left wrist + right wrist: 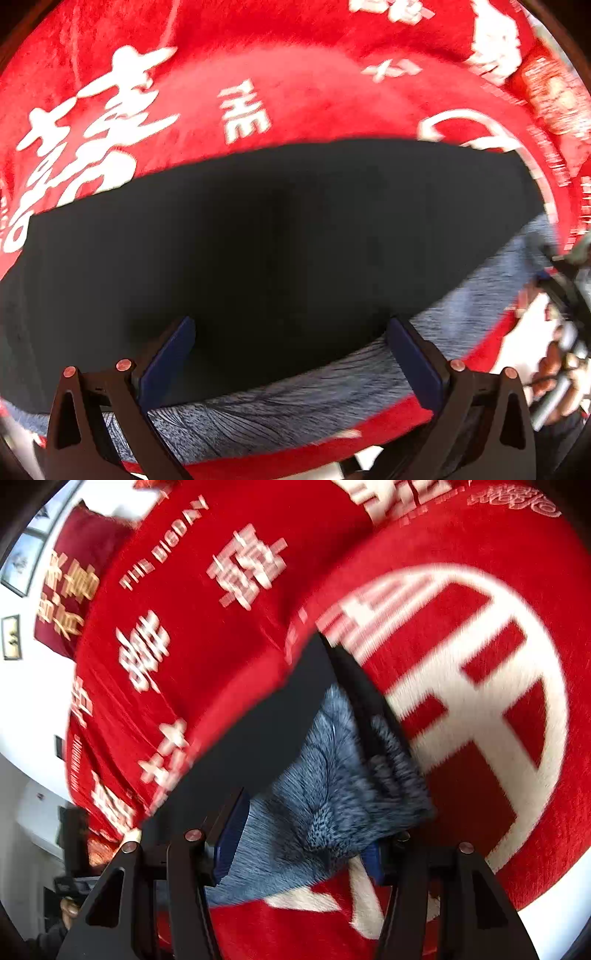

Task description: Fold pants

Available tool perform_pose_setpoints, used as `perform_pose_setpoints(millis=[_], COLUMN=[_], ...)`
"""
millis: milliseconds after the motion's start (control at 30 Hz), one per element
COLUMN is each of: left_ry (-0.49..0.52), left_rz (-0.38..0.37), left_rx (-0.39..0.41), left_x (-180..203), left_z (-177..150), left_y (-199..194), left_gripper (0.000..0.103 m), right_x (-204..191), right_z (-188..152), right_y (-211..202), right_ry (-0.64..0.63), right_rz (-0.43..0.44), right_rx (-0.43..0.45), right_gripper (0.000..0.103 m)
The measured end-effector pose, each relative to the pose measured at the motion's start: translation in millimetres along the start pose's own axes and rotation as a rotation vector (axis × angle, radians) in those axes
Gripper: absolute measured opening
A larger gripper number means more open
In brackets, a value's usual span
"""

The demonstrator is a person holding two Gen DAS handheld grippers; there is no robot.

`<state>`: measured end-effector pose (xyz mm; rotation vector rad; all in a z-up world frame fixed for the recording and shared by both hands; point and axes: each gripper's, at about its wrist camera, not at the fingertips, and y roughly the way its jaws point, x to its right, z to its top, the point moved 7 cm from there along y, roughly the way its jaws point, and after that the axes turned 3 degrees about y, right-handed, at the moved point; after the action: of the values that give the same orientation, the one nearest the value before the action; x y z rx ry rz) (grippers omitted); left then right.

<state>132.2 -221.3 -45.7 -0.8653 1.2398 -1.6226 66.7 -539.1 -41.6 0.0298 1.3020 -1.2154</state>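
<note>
A: Pants, as seen from the left wrist: a dark outer cloth with a grey-blue fleece lining is laid flat on the red blanket. The left claw is held with its fingers apart, one on each side of the near edge, where the lining is turned outward. No cloth is pinched.

B: Handling, as judged?

A: Soft and limp, with some bulk from the fleece. Sagging is to be expected wherever the garment is not supported. The pile should resist slipping between the pads. The edge is best taken through both layers, outer cloth and lining together.

B: Right wrist view?

A: A corner of the pants is seen with the lining bunched and exposed, lying on the blanket. The right claw is spread wide, and the fleece lies between its fingers without being clamped. The picture is blurred, so contact with the pads cannot be told.

B: Hold point there?

A: The bunched corner, gripped deep enough that the thick lining is not shed.
</note>
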Motion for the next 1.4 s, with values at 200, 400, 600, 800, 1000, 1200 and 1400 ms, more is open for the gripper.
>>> perform_pose_setpoints(millis=[200, 400, 600, 800, 1000, 1200, 1400], left_ry=[-0.046, -0.21, -0.205, -0.21, -0.197, -0.229, -0.36], left_rz=[0.058, 0.085, 0.131, 0.146, 0.137, 0.075, 0.009], left_rx=[0.01, 0.014, -0.002, -0.013, -0.004, -0.015, 0.016], left_x=[2.0, -28.2, -25.6, -25.5, -29.2, -40.0, -95.9], left_z=[1.6, 0.7, -1.7, -0.7, 1.9, -2.5, -18.0], left_y=[0.6, -14.8, -0.9, 0.6, 3.5, -9.9, -36.1], left_gripper=[0.103, 0.103, 0.103, 0.103, 0.103, 0.1, 0.1], right_x=[-8.2, -40.4, -15.9, -68.1, -151.7, -230.7, -276.8], right_z=[7.8, 0.5, 7.3, 12.5, 7.9, -5.7, -39.2], right_y=[10.5, 31.9, 31.2, 2.7, -17.1, -24.8, -11.9], right_ry=[0.054, -0.133, -0.02, -0.186, -0.368, -0.501, -0.634], right_rz=[0.064, -0.091, -0.109, -0.167, -0.136, -0.068, -0.076], right_rx=[-0.007, -0.049, -0.04, 0.043, 0.119, 0.151, 0.12], right_gripper=[0.081, 0.099, 0.023, 0.016, 0.015, 0.015, 0.015])
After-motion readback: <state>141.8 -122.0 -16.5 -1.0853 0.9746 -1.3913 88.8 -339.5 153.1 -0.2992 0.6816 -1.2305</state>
